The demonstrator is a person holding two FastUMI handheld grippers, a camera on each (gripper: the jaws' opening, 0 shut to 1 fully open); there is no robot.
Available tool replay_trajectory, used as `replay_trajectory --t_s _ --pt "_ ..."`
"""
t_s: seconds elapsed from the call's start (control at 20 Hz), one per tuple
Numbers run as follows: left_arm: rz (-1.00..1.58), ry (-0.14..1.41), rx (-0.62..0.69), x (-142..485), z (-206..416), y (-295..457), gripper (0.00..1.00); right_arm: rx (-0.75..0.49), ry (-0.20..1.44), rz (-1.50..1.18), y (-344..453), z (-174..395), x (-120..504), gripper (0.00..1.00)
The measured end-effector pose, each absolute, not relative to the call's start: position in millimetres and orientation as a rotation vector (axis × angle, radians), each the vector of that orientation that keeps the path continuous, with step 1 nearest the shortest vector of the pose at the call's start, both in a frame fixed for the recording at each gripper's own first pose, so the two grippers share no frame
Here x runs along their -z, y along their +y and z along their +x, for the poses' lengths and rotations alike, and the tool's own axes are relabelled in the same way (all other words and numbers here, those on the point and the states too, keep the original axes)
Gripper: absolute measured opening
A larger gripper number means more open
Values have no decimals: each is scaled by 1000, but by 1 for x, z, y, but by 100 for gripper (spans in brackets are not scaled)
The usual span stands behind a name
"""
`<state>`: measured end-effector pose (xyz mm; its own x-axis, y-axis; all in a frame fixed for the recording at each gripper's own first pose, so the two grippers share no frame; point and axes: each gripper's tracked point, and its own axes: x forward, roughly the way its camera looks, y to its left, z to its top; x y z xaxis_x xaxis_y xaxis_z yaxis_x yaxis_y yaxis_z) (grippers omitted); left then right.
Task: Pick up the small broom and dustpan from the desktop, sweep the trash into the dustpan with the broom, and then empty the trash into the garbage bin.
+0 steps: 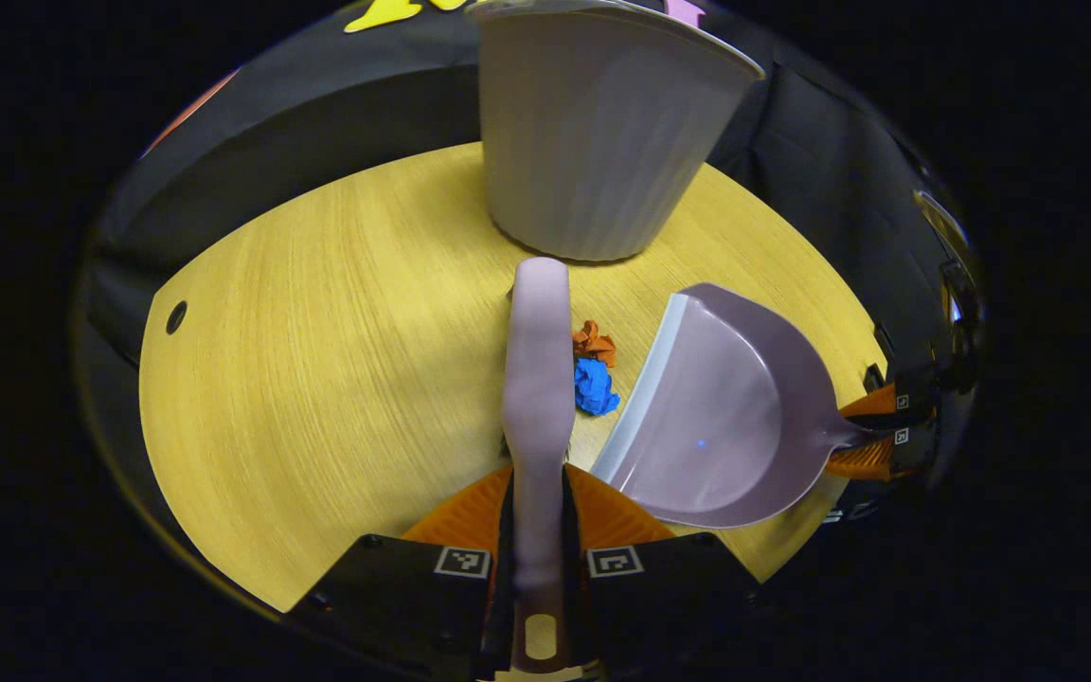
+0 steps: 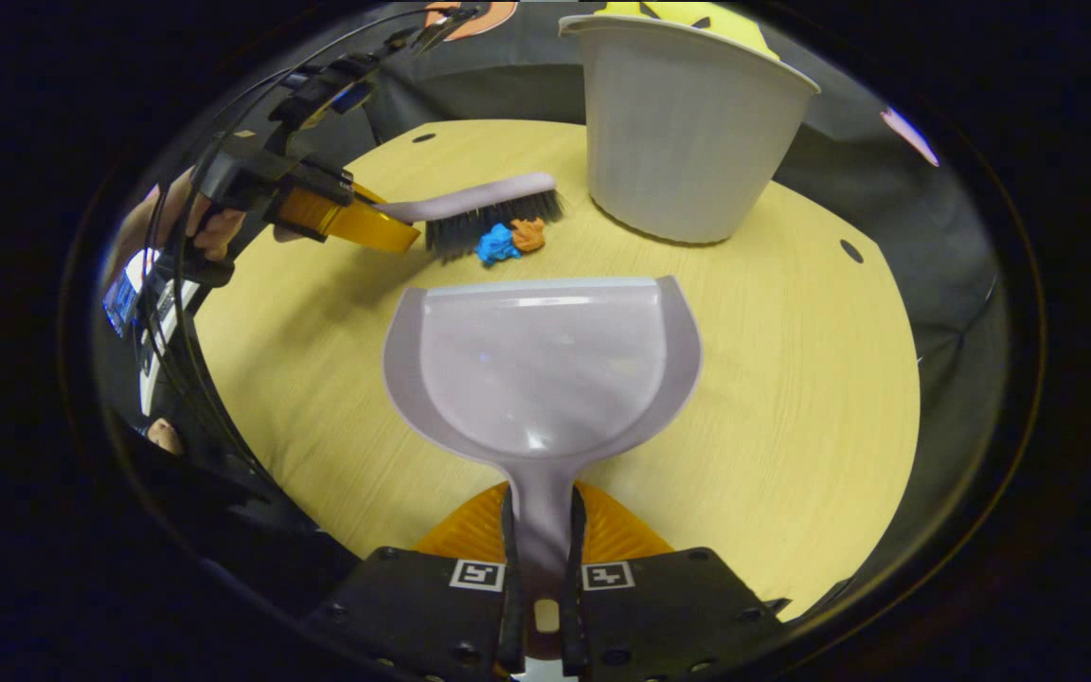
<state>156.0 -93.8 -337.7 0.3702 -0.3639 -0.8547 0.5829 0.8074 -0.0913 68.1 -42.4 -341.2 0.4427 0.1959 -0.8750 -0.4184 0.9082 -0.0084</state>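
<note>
While the left gripper is closed on the handle of the small broom, both of its orange fingers press against the pale lilac handle from either side, and the broom points forward toward the garbage bin. In the right gripper view the same broom is seen from the side: its black bristles go down to the desktop and touch the trash. The trash is two small crumpled pieces, a blue scrap and an orange scrap, lying against each other. In the left gripper view the orange scrap and the blue scrap lie just beside the broom, between it and the front lip of the dustpan.

The right gripper is clamped on the dustpan's handle, one finger on each side, and the dustpan has its open edge turned toward the trash. A strip of bare yellow wood separates the lip from the two scraps, so they are near but not touching it. I cannot tell if the lip rests on the desktop.

The garbage bin is a white ribbed tub standing upright at the far side of the desktop, behind the trash and a little to its side, apart from broom and dustpan. A person's hand holds the left gripper, with black cables running up from it.
</note>
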Motion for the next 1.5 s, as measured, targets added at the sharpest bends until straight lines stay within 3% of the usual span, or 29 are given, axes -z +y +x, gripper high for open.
replay_trajectory --t_s 0.2,0.65,1.5 --pt "284 1024 702 334 137 -115 23 -379 1052 -228 -42 68 343 14" --pt "265 1040 769 329 111 -139 23 -362 1055 -183 -41 68 344 15" --pt "105 1017 503 320 109 -82 23 -296 990 -100 -49 77 342 14"
